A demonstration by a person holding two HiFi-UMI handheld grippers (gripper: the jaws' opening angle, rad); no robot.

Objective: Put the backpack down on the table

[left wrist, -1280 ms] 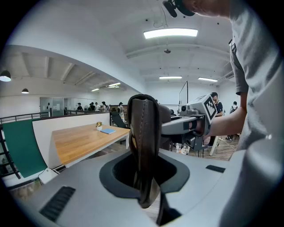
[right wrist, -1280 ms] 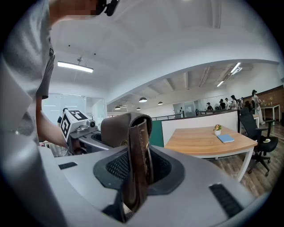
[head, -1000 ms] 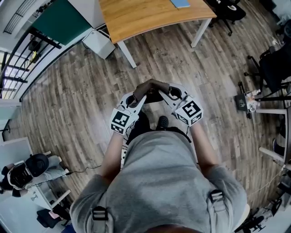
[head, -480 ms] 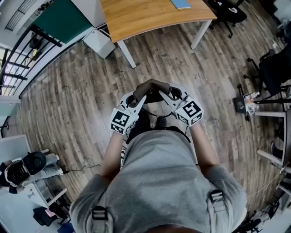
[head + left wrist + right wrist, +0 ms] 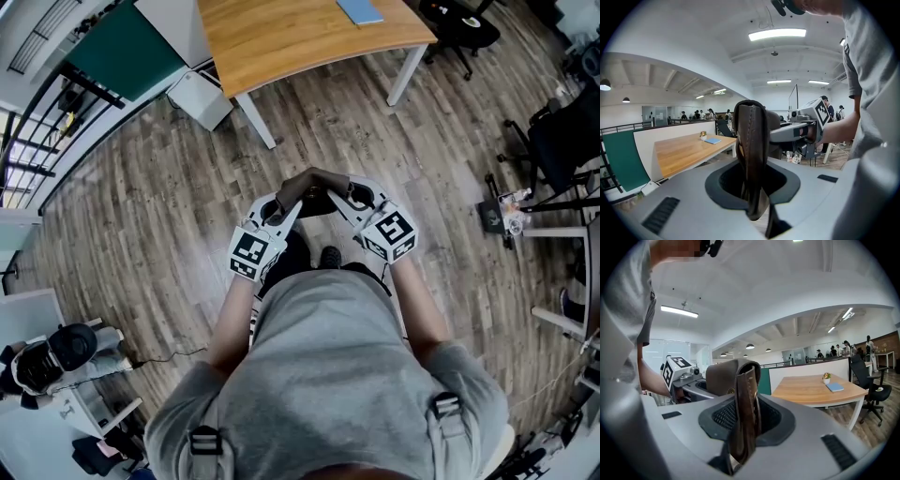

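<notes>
The backpack strap (image 5: pixel 314 180) is a thick band of brown leather, bent in an arch between the two grippers in front of the person's chest. The left gripper (image 5: pixel 752 187) has its jaws nearly closed on one end of it; here the leather shows a line of stitches along its rounded edge. The right gripper (image 5: pixel 743 427) is closed in the same narrow way on the other end, where the strap is folded flat and carries a small metal rivet. Both grippers have smooth grey shells and a cube with black and white squares. The body of the bag is hidden under the grippers and the grey shirt. The strap hangs above the floor (image 5: pixel 141 216) of grey-brown wooden planks, well apart from the table (image 5: pixel 300 33), which has a curved, pale wooden top on white legs and a flat blue book (image 5: pixel 359 9) on it.
</notes>
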